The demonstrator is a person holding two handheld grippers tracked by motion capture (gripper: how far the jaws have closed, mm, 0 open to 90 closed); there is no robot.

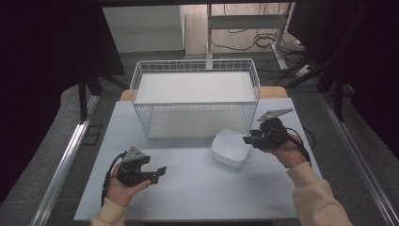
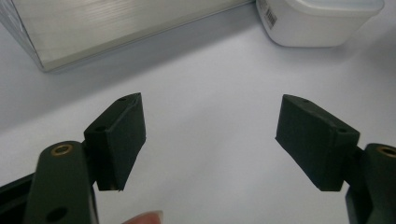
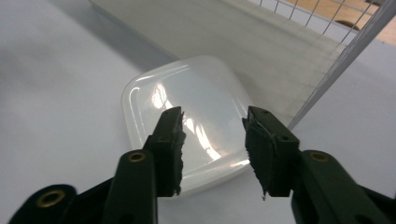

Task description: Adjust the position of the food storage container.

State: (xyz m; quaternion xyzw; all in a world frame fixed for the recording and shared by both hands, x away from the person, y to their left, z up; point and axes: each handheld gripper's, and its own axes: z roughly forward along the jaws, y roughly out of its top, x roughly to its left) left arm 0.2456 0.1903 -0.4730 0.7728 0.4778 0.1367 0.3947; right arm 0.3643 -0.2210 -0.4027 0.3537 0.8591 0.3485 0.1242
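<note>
— White box (image 1: 230, 148) on the table (image 1: 188, 188), from the high view: it sits just near of the wire basket (image 1: 195, 96), right of centre. Our right gripper (image 1: 248, 139) hovers at its right edge, jaws parted. Our left gripper (image 1: 160, 172) waits near-left, well apart from the box, jaws spread on nothing.

— And from the left gripper view?

— We see its two jaws wide open over bare table, the box (image 2: 322, 23) far off at the upper right and the basket's base (image 2: 116, 28) at the upper left. A fingertip (image 2: 144, 218) peeks in at the bottom edge.

— Right gripper view?

— We look down on the glossy lid of the box (image 3: 182, 121), with our jaws apart above its near edge, touching nothing that we can tell. The basket (image 3: 341, 56) rises just to the far right.

— So how do we grip it well?

— We judge the lid slick and rounded, so we should open wider, drop lower and straddle one side wall, not pinch the top. Close squarely, then lift level so we clear the basket's rim without tipping.
</note>
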